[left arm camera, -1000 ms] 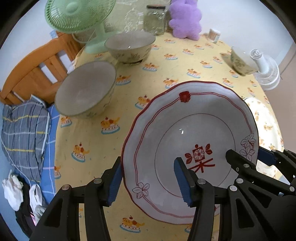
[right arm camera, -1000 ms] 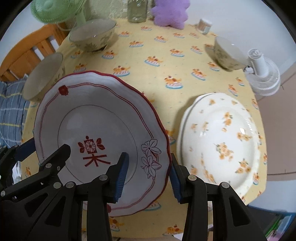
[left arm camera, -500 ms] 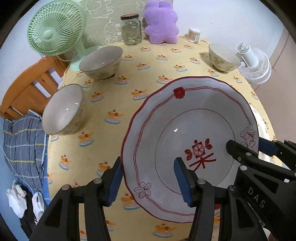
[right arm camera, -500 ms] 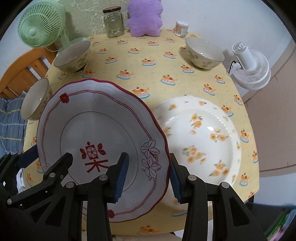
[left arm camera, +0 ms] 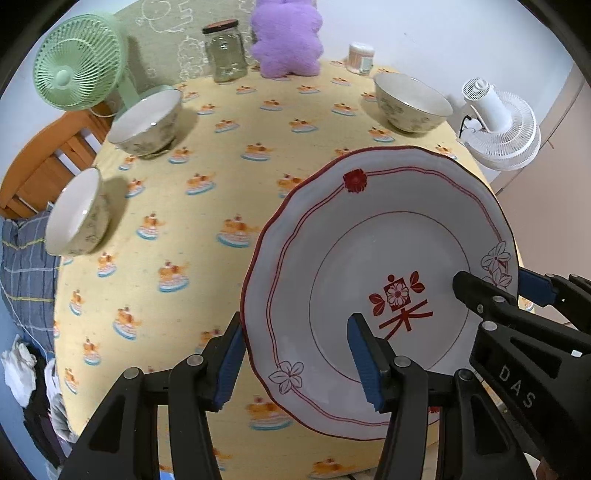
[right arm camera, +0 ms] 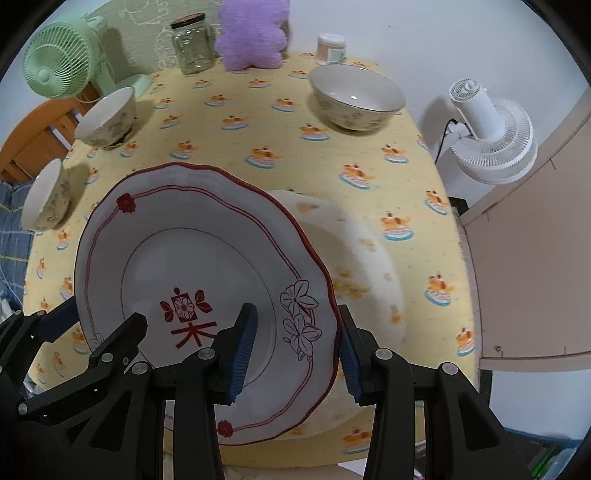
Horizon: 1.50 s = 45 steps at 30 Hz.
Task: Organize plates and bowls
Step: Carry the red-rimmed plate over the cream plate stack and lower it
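Both jaws steeply downward, clamping red-rimmed plate [left arm camera: 376,258]

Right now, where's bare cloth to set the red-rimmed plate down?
Widest free patch: mid-table cloth between the two left bowls and the right bowl. Near-left edge is bare too. Crowded: back edge with jar, plush, green fan; right of the red-rimmed plate, the floral plate.

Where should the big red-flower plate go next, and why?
Probably a little further over the orange-flowered plate, then down onto it. Both grippers, left and right, hold the red-trimmed plate by opposite rims, and it already overlaps that plate's left part, so stacking looks like the nearest tidy step.
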{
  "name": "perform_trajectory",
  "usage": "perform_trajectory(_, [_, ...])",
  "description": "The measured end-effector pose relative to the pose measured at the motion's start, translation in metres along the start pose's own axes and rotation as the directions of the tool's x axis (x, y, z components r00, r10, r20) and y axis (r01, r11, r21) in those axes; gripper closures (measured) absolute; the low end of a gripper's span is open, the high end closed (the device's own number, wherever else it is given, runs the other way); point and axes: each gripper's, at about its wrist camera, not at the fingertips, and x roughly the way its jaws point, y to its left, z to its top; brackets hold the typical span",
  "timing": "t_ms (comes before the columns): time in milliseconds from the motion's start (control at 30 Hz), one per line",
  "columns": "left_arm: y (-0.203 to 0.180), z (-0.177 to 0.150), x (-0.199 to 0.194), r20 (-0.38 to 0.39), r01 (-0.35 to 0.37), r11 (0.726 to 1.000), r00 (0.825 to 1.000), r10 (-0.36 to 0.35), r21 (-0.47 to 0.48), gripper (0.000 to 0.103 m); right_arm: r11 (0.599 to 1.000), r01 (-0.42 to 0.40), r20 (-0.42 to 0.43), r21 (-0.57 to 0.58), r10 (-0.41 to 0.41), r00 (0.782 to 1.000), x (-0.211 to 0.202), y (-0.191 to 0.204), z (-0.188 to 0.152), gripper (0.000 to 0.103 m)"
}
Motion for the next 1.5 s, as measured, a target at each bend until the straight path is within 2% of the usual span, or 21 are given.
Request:
perform_trajectory(233, [-0.032, 0.002, 0.014, -0.023, 0.005, 1.000, 1.000, -0.005, -0.009, 0.048, 1.000, 0.010, -0.010, -0.007, -0.010, 1.000, 0.011, -0.033, 0.000, 0.057])
perform_trajectory(533, [-0.052, 0.005, 0.032, -0.055, -0.002, 1.000, 0.998, 0.002, -0.009, 0.048, 1.000, 0.012, -0.028, -0.018, -0.012, 1.000, 0.026, -0.052, 0.005, 0.057])
perform_trajectory(933, [-0.063, 0.013, 0.040, -0.053, -0.059, 0.998, 0.997, 0.061, 0.029, 0.046, 1.000, -0.010, -0.033, -0.008, 0.010, 0.999, 0.036, -0.060, 0.009, 0.057])
perform_trajectory(1400, [-0.079, 0.015, 0.050, -0.045, -0.168, 0.981, 0.984, 0.173, 0.093, 0.045, 0.997, -0.073, -0.014, 0.010, 0.073, 0.997, 0.041, -0.066, 0.010, 0.058])
perform_trajectory(1500, [-0.080, 0.015, 0.051, -0.044, -0.171, 0.981, 0.983, 0.176, 0.088, 0.042, 0.997, -0.081, -0.014, 0.009, 0.081, 0.997, 0.040, -0.067, 0.010, 0.058])
